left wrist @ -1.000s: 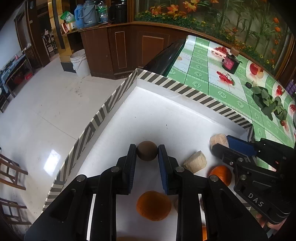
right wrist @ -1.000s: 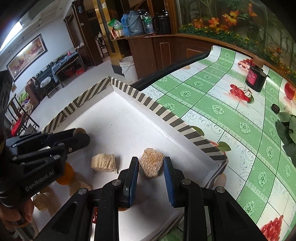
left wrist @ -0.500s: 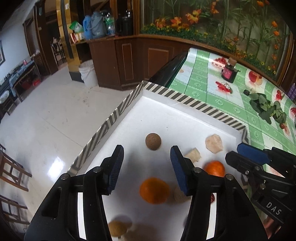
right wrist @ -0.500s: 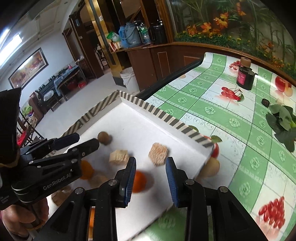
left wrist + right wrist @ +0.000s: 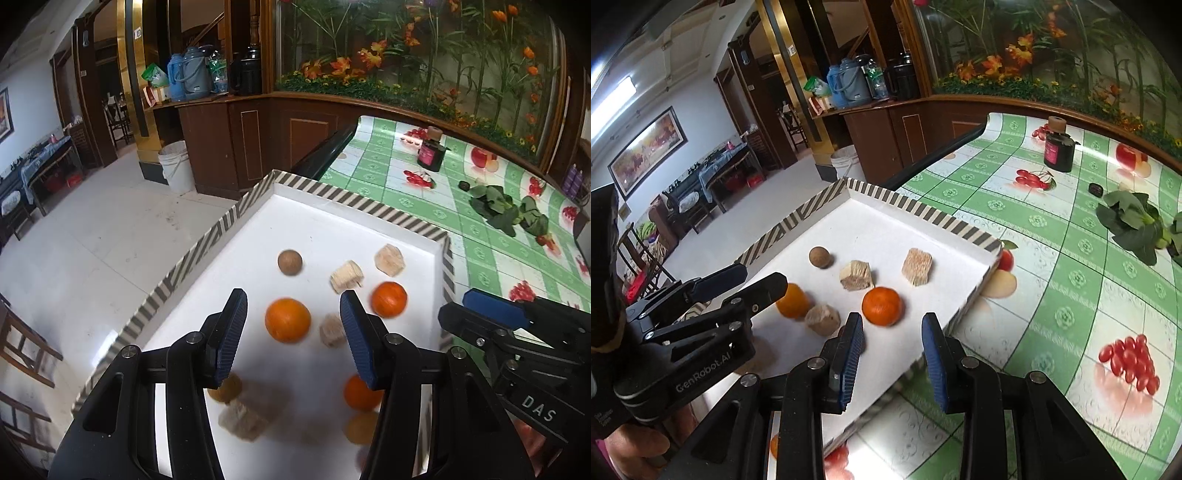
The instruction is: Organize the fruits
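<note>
A white tray (image 5: 332,229) with a striped rim holds loose fruit. A brown round fruit (image 5: 290,262) lies toward its far side, also in the right wrist view (image 5: 820,257). Oranges (image 5: 287,320) (image 5: 389,299) and several tan rough chunks (image 5: 346,276) (image 5: 916,266) lie around it. My left gripper (image 5: 291,336) is open and empty, raised above the large orange. My right gripper (image 5: 892,349) is open and empty, above the tray's near edge behind an orange (image 5: 882,306).
The tray (image 5: 871,218) sits at the corner of a table with a green patterned cloth (image 5: 1052,280). A dark jar (image 5: 1059,149) and green leaves (image 5: 1134,221) lie farther back. The floor drops away left of the tray.
Both grippers have opened and pulled back and up. The left let go of the brown round fruit, the right let go of a tan chunk; both pieces rest in the tray.
</note>
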